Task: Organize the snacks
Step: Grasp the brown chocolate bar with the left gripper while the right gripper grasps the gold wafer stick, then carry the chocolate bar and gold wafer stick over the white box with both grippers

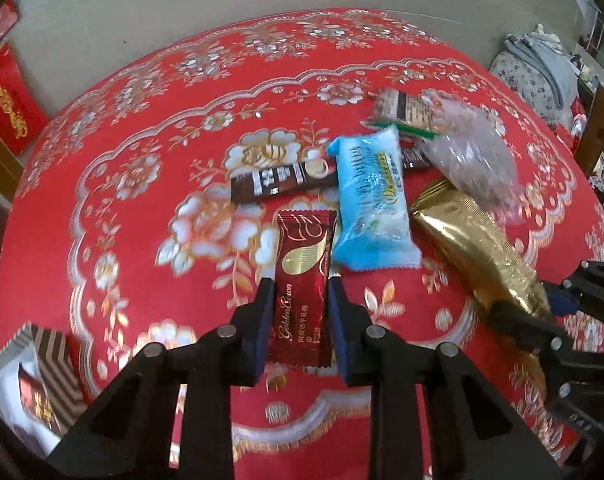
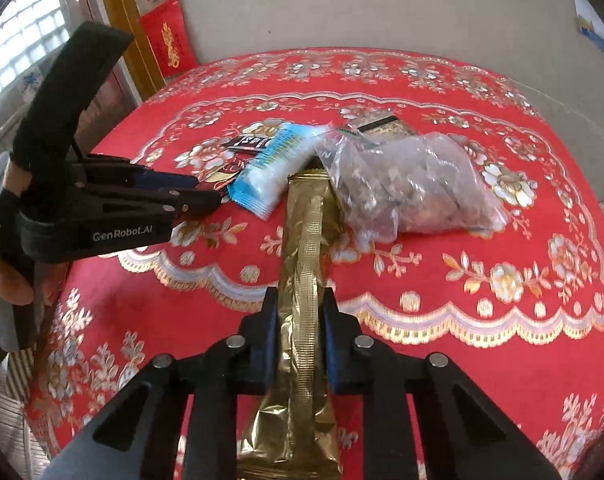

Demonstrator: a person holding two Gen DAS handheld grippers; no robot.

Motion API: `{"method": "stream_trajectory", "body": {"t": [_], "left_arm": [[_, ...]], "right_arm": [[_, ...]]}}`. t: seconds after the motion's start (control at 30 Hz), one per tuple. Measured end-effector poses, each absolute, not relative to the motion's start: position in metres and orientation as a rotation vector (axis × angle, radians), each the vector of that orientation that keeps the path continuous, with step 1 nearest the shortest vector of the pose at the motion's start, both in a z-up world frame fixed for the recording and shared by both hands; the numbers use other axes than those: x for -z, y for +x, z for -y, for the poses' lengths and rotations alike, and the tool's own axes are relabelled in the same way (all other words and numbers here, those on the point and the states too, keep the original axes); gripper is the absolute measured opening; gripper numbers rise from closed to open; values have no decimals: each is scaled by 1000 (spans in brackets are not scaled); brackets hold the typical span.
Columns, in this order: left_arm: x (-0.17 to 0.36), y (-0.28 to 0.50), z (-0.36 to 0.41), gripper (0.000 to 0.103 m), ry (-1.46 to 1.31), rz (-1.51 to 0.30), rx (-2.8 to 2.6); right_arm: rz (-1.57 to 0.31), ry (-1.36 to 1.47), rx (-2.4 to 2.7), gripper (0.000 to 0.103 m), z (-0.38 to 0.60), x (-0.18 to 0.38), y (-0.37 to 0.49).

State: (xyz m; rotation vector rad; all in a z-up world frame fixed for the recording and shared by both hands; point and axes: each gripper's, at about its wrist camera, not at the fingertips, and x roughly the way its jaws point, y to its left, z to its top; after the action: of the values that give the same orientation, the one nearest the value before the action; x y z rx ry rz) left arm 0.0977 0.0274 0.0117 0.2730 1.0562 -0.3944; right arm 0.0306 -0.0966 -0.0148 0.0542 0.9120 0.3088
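Snacks are lying in a loose cluster near the middle of the table (image 1: 102, 184), which is wearing a red cloth with gold and silver flowers.

Left claw (image 1: 301, 284): its two blue-padded fingers (image 1: 264, 320) are pressing in on both long sides of a dark red wrapper (image 1: 303, 280) printed "Golden Crown", so it is clamped on that packet. The packet's far end is pointing into the cluster, just beside a light blue packet (image 1: 371, 204).

Right claw (image 2: 300, 300): it is gripping a long gold foil packet (image 2: 305, 240) around its near half, pads tight against both sides. The gold packet's far end is reaching up against a clear bag (image 2: 413, 184) of brownish pieces; whether the packet is resting on the cloth or lifted, I cannot tell.

Others in the cluster:
- A dark brown bar (image 1: 278, 182) is lying crosswise beyond the red wrapper, one end touching the light blue packet.
- A brown-and-tan packet with a green edge (image 1: 405, 114) is sitting toward the far edge, partly under the clear bag.

Well apart, at the table's near left edge in the left wrist view, a white packet with brown stripes (image 1: 34, 380) is lying partly cut off by the frame.

Both views are blurring slightly.
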Motion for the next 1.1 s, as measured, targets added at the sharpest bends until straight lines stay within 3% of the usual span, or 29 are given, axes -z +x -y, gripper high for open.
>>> {"method": "stream_trajectory", "body": {"t": [0.57, 1.1], "left_arm": [[-37, -11, -54, 28, 159, -969, 204], [-49, -52, -69, 28, 77, -891, 119]], "right_arm": [[-860, 127, -389, 17, 82, 4, -17], [-791, 102, -457, 17, 54, -25, -40]]}}
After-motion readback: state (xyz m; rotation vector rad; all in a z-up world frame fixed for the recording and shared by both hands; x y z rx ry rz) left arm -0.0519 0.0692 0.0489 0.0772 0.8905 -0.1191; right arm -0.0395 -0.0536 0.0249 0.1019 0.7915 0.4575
